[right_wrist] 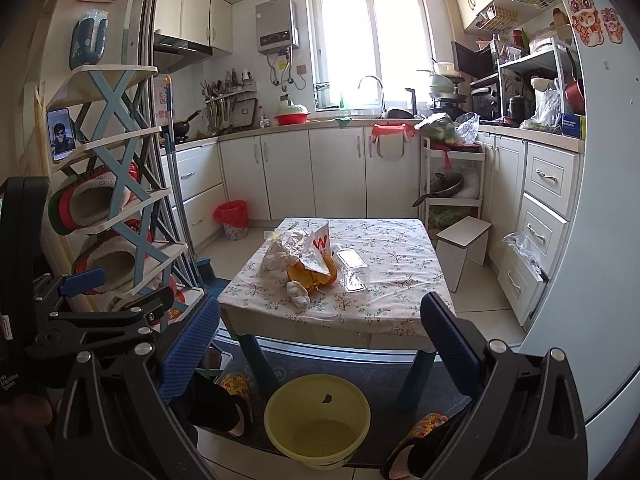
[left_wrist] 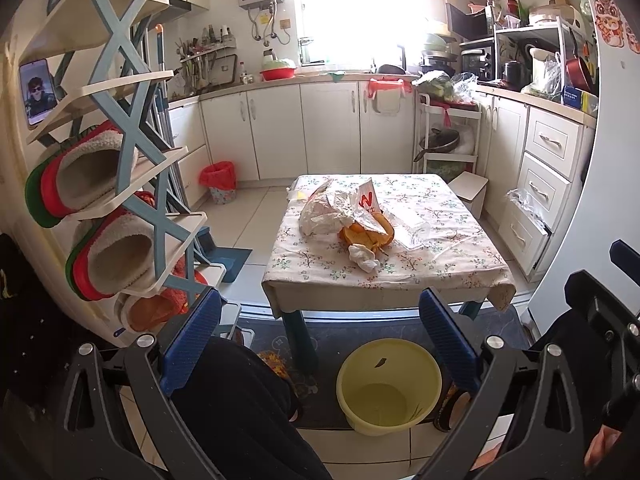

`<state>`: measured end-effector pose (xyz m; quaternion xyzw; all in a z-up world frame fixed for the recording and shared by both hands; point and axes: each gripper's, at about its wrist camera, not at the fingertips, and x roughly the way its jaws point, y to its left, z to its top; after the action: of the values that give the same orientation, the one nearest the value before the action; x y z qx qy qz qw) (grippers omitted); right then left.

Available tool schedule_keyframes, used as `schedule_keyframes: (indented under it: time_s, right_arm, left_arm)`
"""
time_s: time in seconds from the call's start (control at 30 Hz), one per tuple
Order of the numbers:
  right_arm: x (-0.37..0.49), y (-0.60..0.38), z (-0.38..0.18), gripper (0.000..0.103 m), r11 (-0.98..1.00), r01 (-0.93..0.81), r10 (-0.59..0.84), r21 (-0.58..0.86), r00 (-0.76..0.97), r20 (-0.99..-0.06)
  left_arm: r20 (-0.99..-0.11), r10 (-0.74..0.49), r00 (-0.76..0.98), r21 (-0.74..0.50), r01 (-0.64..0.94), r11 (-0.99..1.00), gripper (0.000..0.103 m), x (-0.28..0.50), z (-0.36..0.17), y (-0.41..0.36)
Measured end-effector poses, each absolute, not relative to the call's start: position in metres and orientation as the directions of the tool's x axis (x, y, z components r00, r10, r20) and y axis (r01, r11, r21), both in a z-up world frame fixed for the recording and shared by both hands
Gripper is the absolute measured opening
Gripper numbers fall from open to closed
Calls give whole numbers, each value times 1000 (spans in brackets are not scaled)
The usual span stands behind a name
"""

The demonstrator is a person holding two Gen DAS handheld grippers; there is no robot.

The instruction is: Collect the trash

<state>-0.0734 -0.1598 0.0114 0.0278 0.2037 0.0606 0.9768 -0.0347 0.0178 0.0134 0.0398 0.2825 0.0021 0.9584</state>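
1. Trash lies heaped mid-table, ahead of both grippers.
2. Left gripper and right gripper: fingers spread, empty, well short of it.
3. Yellow bucket stands on floor below; neither hand clearly nearer.

1. Worktop: cloth pale cream, small floral print in green and reddish sprigs; legs dark teal.
2. Bucket on floor: pale yellow, one small dark fleck on inner wall.
3. Peel: orange.
4. Crumpled bag: whitish-grey; paper sleeve white with red "W".
5. Tissue wad: white.
6. Clear plastic box: transparent, colourless.
7. Left hand-held gripper and right hand-held gripper: blue ribbed pads, black frame.
8. Small bin: red liner, patterned body.
9. Shoe rack: cream shelves, blue cross-braces; slippers red, green rim, off-white fleece.
10. Cabinets: white.
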Motion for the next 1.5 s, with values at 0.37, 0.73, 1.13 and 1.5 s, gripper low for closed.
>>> schedule_keyframes:
  time_s: [0.37, 0.73, 1.13, 1.5]
  right_arm:
    - [-73, -158, 11, 96, 991, -108, 129, 73, 910, -395]
    - [-73, -158, 12, 96, 992, -108, 128, 72, 910, -395]
    - [-57, -161, 11, 96, 992, -109, 127, 68, 909, -397]
    - [-10, -167, -2, 96, 993, -109, 122, 54, 894, -430]
  left_arm:
    - [-542, 25, 840, 76, 19, 997, 95, -36, 13, 17]
    - [-553, 8, 833, 54, 26, 998, 95, -35, 9, 15]
    - [-580, 4, 814, 51, 32, 998, 95, -20, -2, 16]
    - [-619, 15, 785, 31, 5, 1000, 95, 28, -20, 33]
